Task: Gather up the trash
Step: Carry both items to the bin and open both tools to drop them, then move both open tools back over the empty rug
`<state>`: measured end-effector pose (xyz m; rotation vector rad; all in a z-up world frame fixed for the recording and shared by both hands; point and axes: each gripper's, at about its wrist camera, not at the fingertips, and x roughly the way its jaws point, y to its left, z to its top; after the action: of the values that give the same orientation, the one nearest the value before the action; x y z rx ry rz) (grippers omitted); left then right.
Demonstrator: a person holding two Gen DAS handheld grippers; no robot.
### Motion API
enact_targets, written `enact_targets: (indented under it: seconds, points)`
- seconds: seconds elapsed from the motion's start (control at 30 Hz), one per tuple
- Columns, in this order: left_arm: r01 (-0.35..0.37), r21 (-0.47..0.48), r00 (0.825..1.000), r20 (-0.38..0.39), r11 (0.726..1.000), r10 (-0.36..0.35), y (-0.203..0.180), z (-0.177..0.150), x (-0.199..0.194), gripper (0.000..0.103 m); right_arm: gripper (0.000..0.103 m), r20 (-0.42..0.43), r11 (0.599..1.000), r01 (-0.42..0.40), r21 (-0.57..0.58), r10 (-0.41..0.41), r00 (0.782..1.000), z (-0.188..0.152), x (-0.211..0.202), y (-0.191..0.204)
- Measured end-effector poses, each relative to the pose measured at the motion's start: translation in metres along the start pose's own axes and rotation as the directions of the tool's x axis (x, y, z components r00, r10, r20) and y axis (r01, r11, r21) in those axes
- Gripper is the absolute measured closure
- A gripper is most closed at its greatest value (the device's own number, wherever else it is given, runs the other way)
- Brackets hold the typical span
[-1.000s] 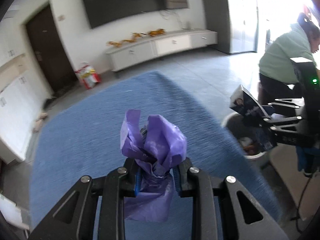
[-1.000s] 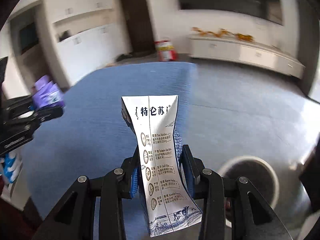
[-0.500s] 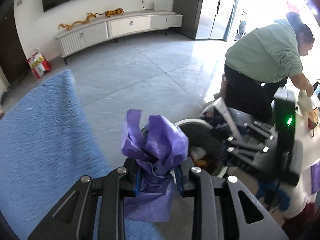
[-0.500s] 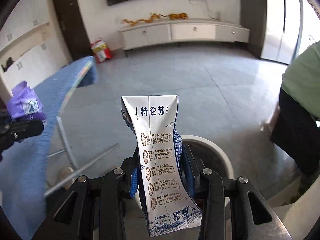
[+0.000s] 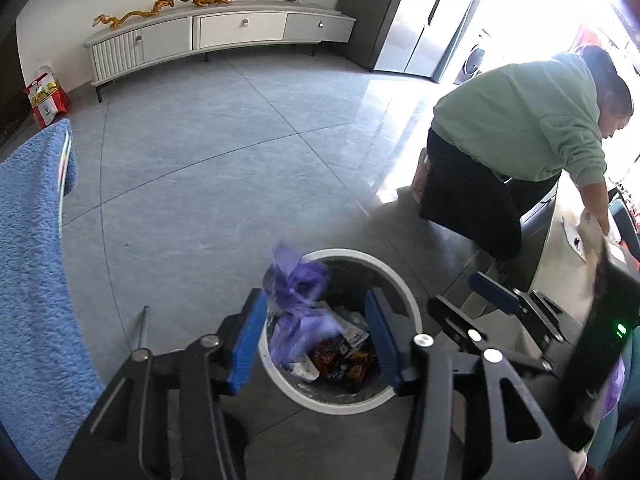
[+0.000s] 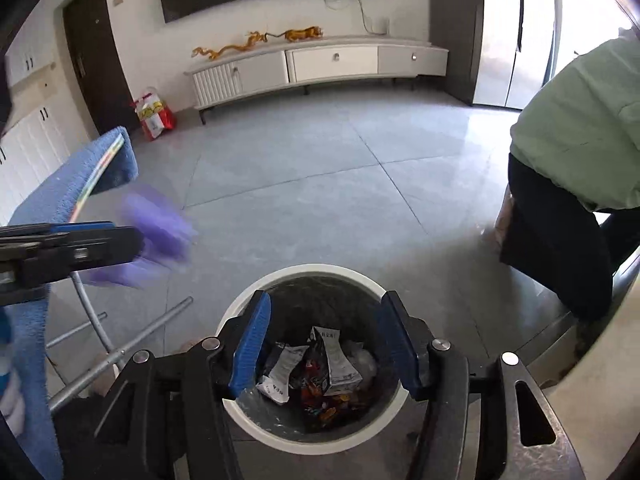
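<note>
A white round trash bin point(image 5: 404, 300) with a dark liner stands on the floor; it also shows in the right wrist view point(image 6: 240, 312). My left gripper point(image 5: 316, 332) is open above it, and a crumpled purple bag point(image 5: 296, 284) is blurred between its jaws, falling over the bin; it also shows in the right wrist view point(image 6: 160, 224). My right gripper point(image 6: 324, 344) is open and empty over the bin. The milk carton point(image 6: 336, 360) lies inside on other wrappers. The right gripper also shows in the left wrist view point(image 5: 480, 312).
A table with a blue cloth point(image 5: 28, 240) stands at the left, its metal legs point(image 6: 116, 356) near the bin. A person in a green top point(image 5: 520, 120) bends over at the right. A white TV cabinet point(image 6: 320, 68) lines the far wall.
Both grippers moved from over the blue table to above the bin and opened. The right one let go of the milk carton, the left one let go of the purple bag.
</note>
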<state>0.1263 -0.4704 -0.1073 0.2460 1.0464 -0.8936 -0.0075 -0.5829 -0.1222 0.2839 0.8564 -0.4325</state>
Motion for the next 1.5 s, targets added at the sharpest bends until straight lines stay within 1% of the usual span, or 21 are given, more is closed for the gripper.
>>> enact_targets:
  seconds: [0.17, 0.3, 0.33, 0.43, 0.5, 0.53, 0.63, 0.73, 0.83, 0.87, 0.9, 0.97, 1.03, 1.1, 1.2, 1.23, 1.3, 1.37, 1.43, 1.47, 1.5]
  points:
    - [0.011, 0.008, 1.0, -0.001, 1.0, -0.011, -0.003, -0.002, 0.0, 0.05, 0.042, 0.037, 1.0, -0.001, -0.012, 0.001, 0.999, -0.003, -0.025, 0.004]
    - [-0.016, 0.015, 1.0, 0.022, 1.0, 0.016, -0.003, -0.009, -0.013, 0.05, 0.042, 0.037, 1.0, 0.001, -0.024, 0.0, 0.999, -0.006, -0.034, 0.012]
    - [-0.031, 0.019, 0.999, 0.03, 0.999, 0.03, -0.001, -0.011, -0.017, 0.05, 0.042, 0.037, 0.999, 0.0, -0.032, 0.001, 0.999, -0.007, -0.037, 0.016]
    - [-0.125, 0.042, 0.99, 0.069, 0.991, 0.122, 0.005, -0.022, -0.042, 0.05, 0.042, 0.044, 0.998, -0.004, -0.058, 0.006, 0.999, -0.007, -0.043, 0.027]
    - [-0.186, 0.056, 0.978, 0.107, 0.981, 0.179, 0.01, -0.03, -0.062, 0.049, 0.042, 0.056, 0.996, -0.011, -0.084, 0.016, 0.998, -0.008, -0.051, 0.04]
    - [-0.203, 0.056, 0.973, 0.124, 0.978, 0.195, 0.014, -0.034, -0.071, 0.046, 0.041, 0.063, 0.995, -0.015, -0.097, 0.022, 0.998, -0.007, -0.056, 0.046]
    - [-0.267, 0.028, 0.951, 0.171, 0.963, 0.259, 0.032, -0.047, -0.102, 0.043, 0.04, 0.091, 0.989, -0.039, -0.14, 0.052, 0.994, -0.006, -0.072, 0.072]
    - [-0.358, -0.017, 0.91, 0.218, 0.933, 0.353, 0.053, -0.062, -0.136, 0.043, 0.036, 0.121, 0.981, -0.051, -0.187, 0.074, 0.99, -0.005, -0.088, 0.096]
    - [-0.402, -0.084, 0.875, 0.259, 0.912, 0.41, 0.075, -0.075, -0.168, 0.043, 0.034, 0.15, 0.971, -0.074, -0.228, 0.11, 0.983, -0.003, -0.105, 0.124]
    - [-0.415, -0.104, 0.863, 0.271, 0.904, 0.427, 0.082, -0.08, -0.178, 0.043, 0.027, 0.161, 0.967, -0.083, -0.242, 0.125, 0.979, -0.002, -0.112, 0.134]
    - [-0.434, -0.127, 0.846, 0.283, 0.892, 0.452, 0.089, -0.086, -0.19, 0.043, 0.021, 0.172, 0.963, -0.091, -0.253, 0.137, 0.975, -0.001, -0.117, 0.143]
    - [-0.47, -0.17, 0.809, 0.311, 0.866, 0.499, 0.105, -0.099, -0.214, 0.043, 0.02, 0.19, 0.954, -0.111, -0.277, 0.168, 0.967, -0.001, -0.127, 0.163]
    - [-0.499, -0.203, 0.778, 0.324, 0.843, 0.538, 0.115, -0.109, -0.232, 0.043, 0.019, 0.198, 0.946, -0.131, -0.296, 0.195, 0.96, -0.001, -0.134, 0.18]
    - [-0.516, -0.238, 0.753, 0.332, 0.823, 0.569, 0.128, -0.122, -0.254, 0.043, 0.016, 0.208, 0.936, -0.146, -0.319, 0.22, 0.953, -0.001, -0.142, 0.2]
    - [-0.536, -0.28, 0.724, 0.332, 0.797, 0.604, 0.145, -0.141, -0.283, 0.04, 0.011, 0.226, 0.928, -0.162, -0.336, 0.246, 0.943, -0.003, -0.154, 0.226]
    - [-0.543, -0.293, 0.711, 0.338, 0.787, 0.617, 0.149, -0.147, -0.293, 0.039, 0.01, 0.233, 0.927, -0.167, -0.337, 0.254, 0.939, -0.003, -0.158, 0.235]
    - [-0.558, -0.325, 0.676, 0.354, 0.763, 0.646, 0.158, -0.158, -0.313, 0.038, 0.007, 0.247, 0.924, -0.173, -0.34, 0.265, 0.932, -0.005, -0.166, 0.252]
    - [-0.566, -0.358, 0.643, 0.371, 0.742, 0.67, 0.165, -0.171, -0.332, 0.035, 0.006, 0.253, 0.921, -0.187, -0.34, 0.282, 0.926, -0.006, -0.172, 0.269]
    - [-0.573, -0.385, 0.613, 0.384, 0.724, 0.69, 0.172, -0.182, -0.348, 0.034, 0.004, 0.26, 0.917, -0.189, -0.35, 0.289, 0.921, -0.009, -0.179, 0.286]
    - [-0.575, -0.395, 0.602, 0.389, 0.717, 0.697, 0.175, -0.188, -0.355, 0.032, 0.003, 0.264, 0.916, -0.186, -0.355, 0.289, 0.92, -0.011, -0.183, 0.295]
    - [-0.577, -0.41, 0.586, 0.395, 0.707, 0.707, 0.179, -0.194, -0.363, 0.025, 0.002, 0.269, 0.914, -0.184, -0.361, 0.291, 0.918, -0.013, -0.186, 0.304]
